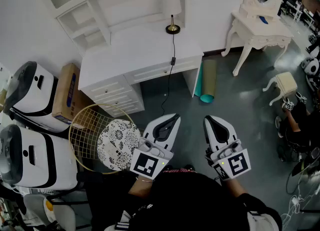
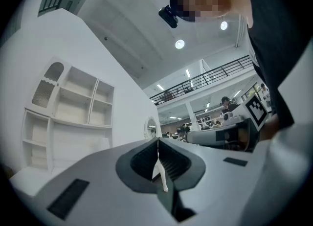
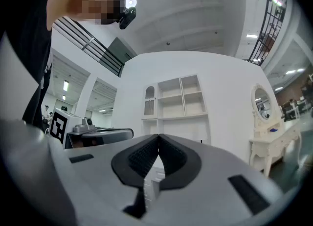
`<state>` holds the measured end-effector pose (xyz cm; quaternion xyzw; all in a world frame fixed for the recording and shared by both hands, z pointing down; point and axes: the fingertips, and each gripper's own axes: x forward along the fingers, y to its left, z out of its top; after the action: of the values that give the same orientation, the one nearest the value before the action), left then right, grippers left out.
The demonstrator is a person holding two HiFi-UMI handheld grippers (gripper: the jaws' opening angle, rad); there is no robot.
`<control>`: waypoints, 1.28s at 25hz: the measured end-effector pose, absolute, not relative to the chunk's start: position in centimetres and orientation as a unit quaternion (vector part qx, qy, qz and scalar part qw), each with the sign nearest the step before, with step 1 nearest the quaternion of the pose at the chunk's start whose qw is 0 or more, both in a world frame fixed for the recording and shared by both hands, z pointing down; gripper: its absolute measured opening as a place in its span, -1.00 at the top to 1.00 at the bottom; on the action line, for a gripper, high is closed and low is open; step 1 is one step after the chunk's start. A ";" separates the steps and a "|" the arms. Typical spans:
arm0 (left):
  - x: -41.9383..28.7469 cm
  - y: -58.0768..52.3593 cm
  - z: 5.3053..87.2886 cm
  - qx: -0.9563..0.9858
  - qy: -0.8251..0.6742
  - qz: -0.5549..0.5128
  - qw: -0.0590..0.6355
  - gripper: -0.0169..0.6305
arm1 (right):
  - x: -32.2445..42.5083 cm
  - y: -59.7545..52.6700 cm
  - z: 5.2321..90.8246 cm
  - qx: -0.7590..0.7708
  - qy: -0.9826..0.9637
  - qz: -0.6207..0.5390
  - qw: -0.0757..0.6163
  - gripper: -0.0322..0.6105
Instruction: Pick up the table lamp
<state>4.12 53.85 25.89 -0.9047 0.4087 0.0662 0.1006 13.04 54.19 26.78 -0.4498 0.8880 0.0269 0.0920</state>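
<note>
So, left gripper (image 1: 173, 120): your jaws are pressed together with nothing between them. In the left gripper view (image 2: 157, 142) the ribbed pads meet along one line. You hold it low in front of you, over the grey floor.
Right gripper (image 1: 209, 121): likewise closed tight and empty. The right gripper view (image 3: 158, 138) shows its pads touching at the tip. It sits just beside your left one, the two roughly parallel.
Table lamp (image 1: 172, 12): it stands upright at the back of the desk top, close to the wall, with a white shade over a thin stem and a round brass base. It is well apart from both your grippers.
Cord (image 1: 168, 82): black, it runs from the lamp's base across the desk top, over the front edge and down toward the floor.
Desk (image 1: 125, 57): white, with drawers on its left side. A white shelf hutch (image 1: 95, 5) rises behind it.
Rolled mat (image 1: 207, 81): it sits beside the desk's right side, with a teal end toward you.
Dressing table (image 1: 260, 22): white, with an oval mirror, at your upper right. A small stool (image 1: 286, 82) is near it.
Wire basket (image 1: 87, 125): gold and round, to the left of your left gripper. A white lace-patterned disc (image 1: 117, 142) rests against it.
Cardboard box (image 1: 65, 92): it stands between the desk and the white machines (image 1: 35, 95) at your far left.
</note>
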 end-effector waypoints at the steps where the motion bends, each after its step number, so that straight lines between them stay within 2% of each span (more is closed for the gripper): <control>1: 4.1 53.8 25.9 -0.904 0.409 0.066 0.101 0.91 | 13.1 54.1 26.9 -0.450 0.888 0.026 0.090 0.85; 32: 11.6 53.6 26.9 -0.903 0.414 0.042 0.107 0.91 | 20.1 53.1 27.5 -0.426 0.899 0.009 0.103 0.85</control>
<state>11.60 53.59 26.94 -0.9029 0.4143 0.0422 0.1067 20.15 53.14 27.49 -0.4257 0.8990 0.0086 0.1027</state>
